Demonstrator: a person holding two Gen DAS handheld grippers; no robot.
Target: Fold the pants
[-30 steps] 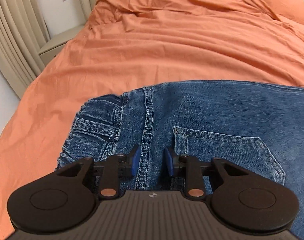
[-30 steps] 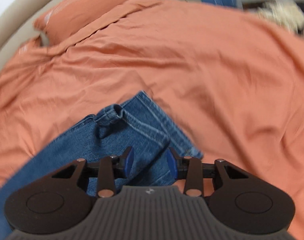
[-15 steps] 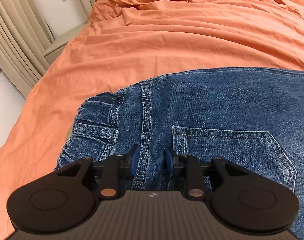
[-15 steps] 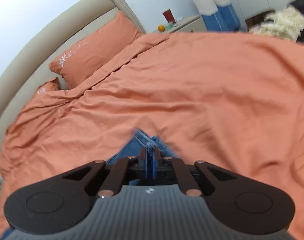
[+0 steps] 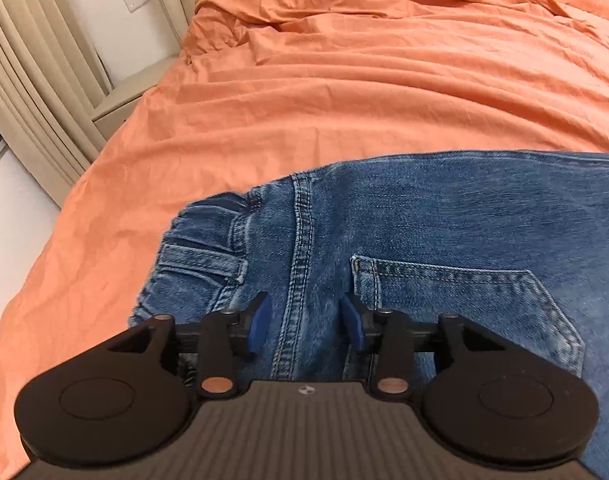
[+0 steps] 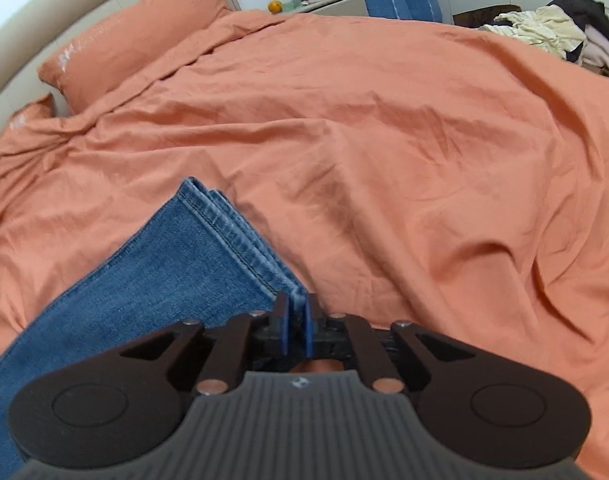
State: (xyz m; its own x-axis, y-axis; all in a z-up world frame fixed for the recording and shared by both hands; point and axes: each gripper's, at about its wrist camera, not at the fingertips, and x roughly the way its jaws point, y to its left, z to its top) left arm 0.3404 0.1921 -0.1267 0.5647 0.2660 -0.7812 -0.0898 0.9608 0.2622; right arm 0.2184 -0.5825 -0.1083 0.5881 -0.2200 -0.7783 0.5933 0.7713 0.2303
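1. The blue pants [image 5: 444, 232] lie flat on a bed with an orange cover [image 5: 344, 92].
2. The left hand-held gripper [image 5: 304, 320] is over the top part of the pants, near the back pocket [image 5: 464, 304]. Its two blue fingers [image 5: 260, 320] are wide apart, with the middle seam between them, and they hold nothing.
3. The right hand-held gripper [image 6: 297, 322] is at the leg end [image 6: 240, 236]. Its fingers are pinched tight on the corner of the pants there.
4. An orange pillow [image 6: 132, 36] sits at the head of the bed.
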